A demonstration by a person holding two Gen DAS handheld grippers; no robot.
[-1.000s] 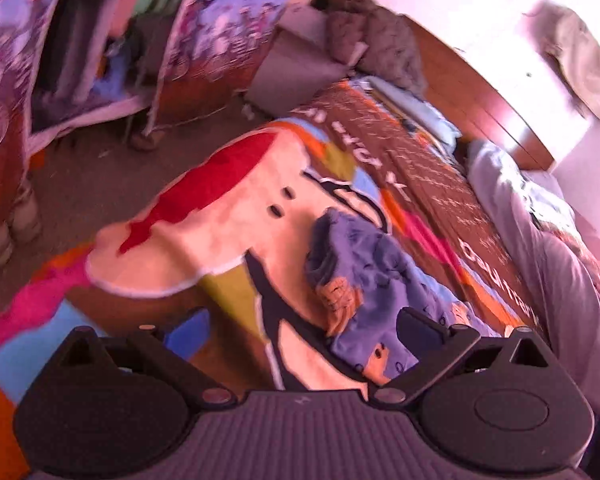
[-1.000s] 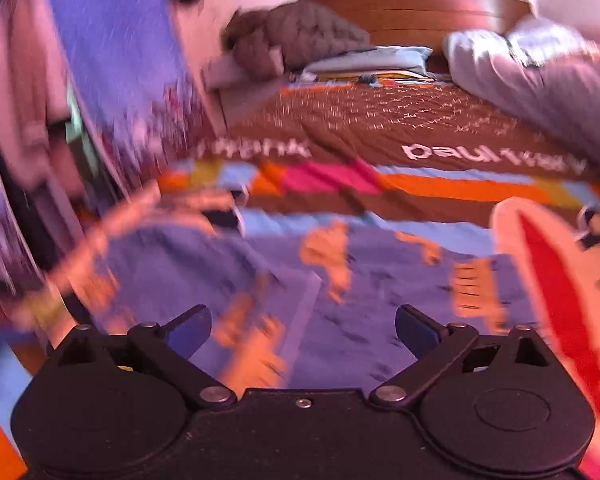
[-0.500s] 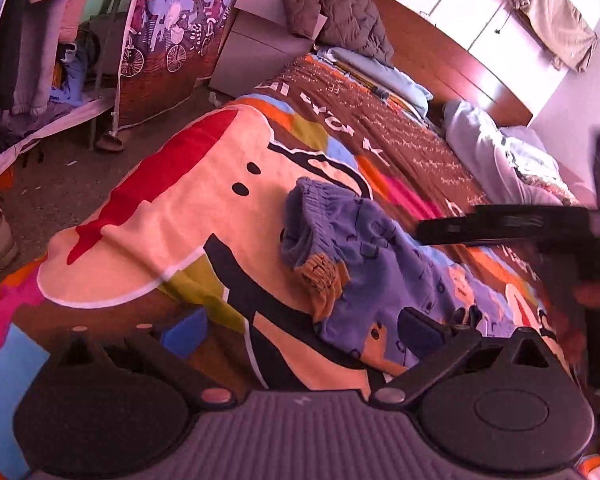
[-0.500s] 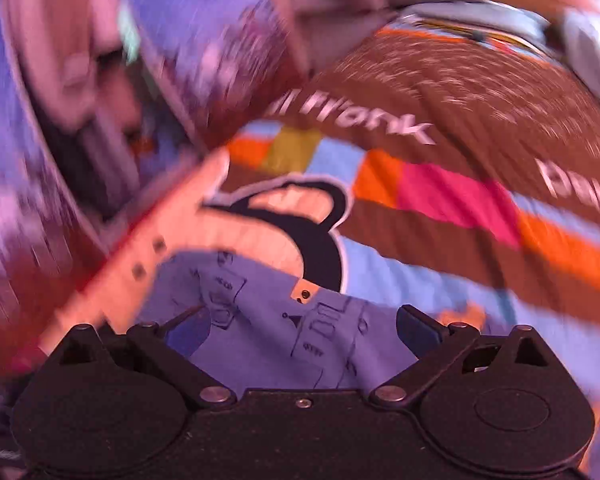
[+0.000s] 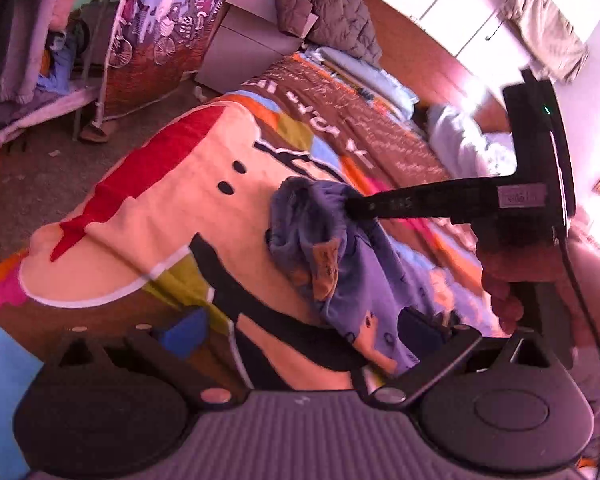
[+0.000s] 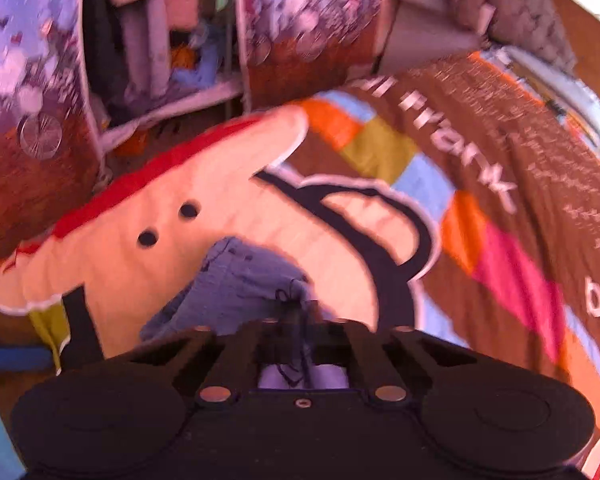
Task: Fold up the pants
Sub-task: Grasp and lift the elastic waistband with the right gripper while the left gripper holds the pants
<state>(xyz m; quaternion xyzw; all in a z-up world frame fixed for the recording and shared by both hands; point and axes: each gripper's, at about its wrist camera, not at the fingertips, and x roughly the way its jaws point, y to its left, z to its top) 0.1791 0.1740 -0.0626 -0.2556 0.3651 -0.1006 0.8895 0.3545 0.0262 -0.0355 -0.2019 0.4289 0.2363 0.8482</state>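
Frame centre: your right gripper point(image 6: 300, 320) pinches the crumpled purple printed pants point(image 5: 340, 252); left gripper point(image 5: 300, 328) gapes empty; folding barely begun.

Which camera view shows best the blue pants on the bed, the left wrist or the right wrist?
The left wrist view: the pants lie along the blanket almost whole, with the right gripper pinching the bunched end. The right wrist view shows only that bunched end and a drawstring, blurred, between closed fingers.
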